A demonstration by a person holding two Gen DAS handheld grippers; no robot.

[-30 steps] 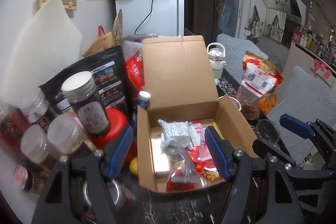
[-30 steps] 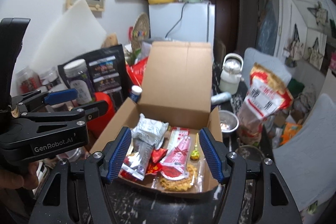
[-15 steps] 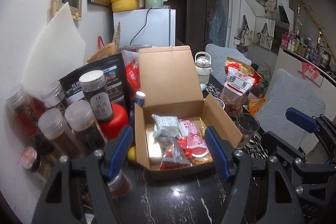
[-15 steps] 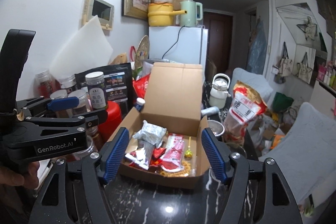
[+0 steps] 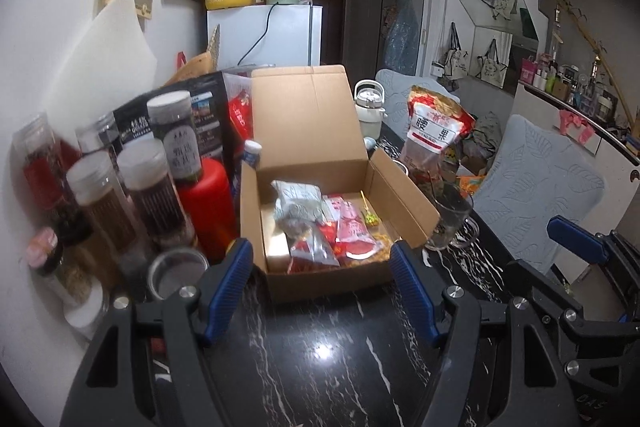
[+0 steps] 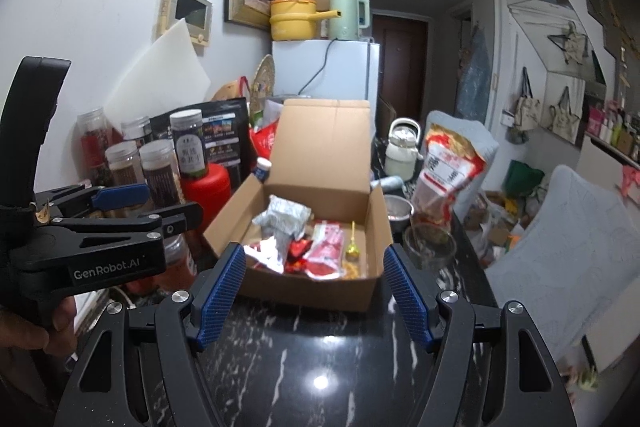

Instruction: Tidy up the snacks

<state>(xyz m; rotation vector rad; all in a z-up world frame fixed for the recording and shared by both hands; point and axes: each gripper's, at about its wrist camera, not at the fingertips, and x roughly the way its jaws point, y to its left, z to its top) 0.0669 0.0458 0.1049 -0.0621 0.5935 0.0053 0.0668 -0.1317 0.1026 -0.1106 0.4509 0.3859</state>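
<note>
— Two grippers, both empty? 
— Yes. The left gripper hangs over the dark marbled table with its blue pads apart and nothing between them. The right gripper stands the same way, jaws spread, clear of everything.

— Where are the snacks? 
— In the open cardboard box, which sits on the table just beyond both grippers, its lid flap standing upright at the back. A silver-grey packet lies toward the box's back left corner, red sachets lie in the middle, and a small green-and-yellow sweet on a stick lies toward the right wall.

— Anything outside the box? 
— A big red-and-clear bag of cashews stands to the right of it, with a glass cup just beside the box's front right corner. Left of the box stand a red canister and a row of lidded jars along the table's wall edge. A white teapot sits behind the box.

— And the person? 
— Only a hand shows in the right wrist view, gripping the left tool's handle.
</note>
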